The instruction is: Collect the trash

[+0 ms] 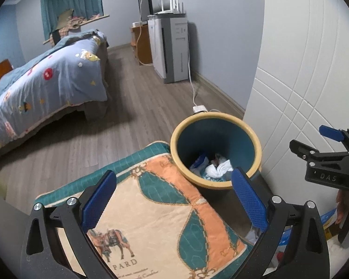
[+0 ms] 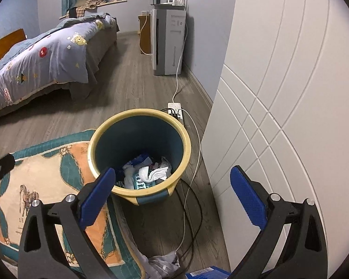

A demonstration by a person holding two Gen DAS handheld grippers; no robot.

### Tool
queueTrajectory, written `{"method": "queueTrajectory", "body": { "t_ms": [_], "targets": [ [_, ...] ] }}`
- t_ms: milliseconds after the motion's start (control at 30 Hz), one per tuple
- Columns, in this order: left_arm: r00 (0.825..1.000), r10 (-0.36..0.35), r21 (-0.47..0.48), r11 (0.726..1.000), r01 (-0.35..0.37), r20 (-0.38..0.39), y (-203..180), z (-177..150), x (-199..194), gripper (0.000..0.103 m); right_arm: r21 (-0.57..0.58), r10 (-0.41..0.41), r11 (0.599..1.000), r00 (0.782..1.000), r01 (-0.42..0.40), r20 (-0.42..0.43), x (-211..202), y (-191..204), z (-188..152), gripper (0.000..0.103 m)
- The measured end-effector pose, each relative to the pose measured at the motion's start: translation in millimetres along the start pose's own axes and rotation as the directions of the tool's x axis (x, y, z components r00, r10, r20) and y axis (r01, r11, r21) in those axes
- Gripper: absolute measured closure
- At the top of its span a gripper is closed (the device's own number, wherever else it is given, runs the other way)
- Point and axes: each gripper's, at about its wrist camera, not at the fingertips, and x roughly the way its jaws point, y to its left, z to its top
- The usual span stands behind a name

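Note:
A round bin (image 1: 251,139) (image 2: 186,144), teal inside with a yellow rim, stands on the wood floor beside a white wardrobe. Crumpled white tissue (image 1: 218,167) (image 2: 157,173) and blue packaging (image 2: 139,159) lie at its bottom. My left gripper (image 1: 174,198) is open and empty, hovering over a patterned cushion just short of the bin. Over the bin's near rim and the floor, my right gripper (image 2: 173,194) is open and empty too; it also shows at the right edge of the left wrist view (image 1: 314,144). A blue box corner (image 2: 207,274) lies on the floor below it.
A patterned cushion (image 1: 151,220) (image 2: 46,186) sits left of the bin. The white wardrobe (image 2: 290,93) rises close on the right. A power strip (image 2: 175,109) and cables (image 2: 193,209) run behind and beside the bin. A bed (image 1: 46,81) and a white appliance (image 1: 172,46) stand farther back.

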Motion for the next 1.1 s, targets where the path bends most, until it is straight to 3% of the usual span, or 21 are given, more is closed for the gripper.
{"method": "queueTrajectory", "body": {
  "t_ms": [1100],
  "targets": [
    [1.000,-0.014,0.012,1.000,0.014,0.014,0.5,-2.7,-14.1,0.005,-0.009,-0.026,1.000,1.000,0.026,-0.012,-2.2,2.1,-0.8,0.006]
  ]
}}
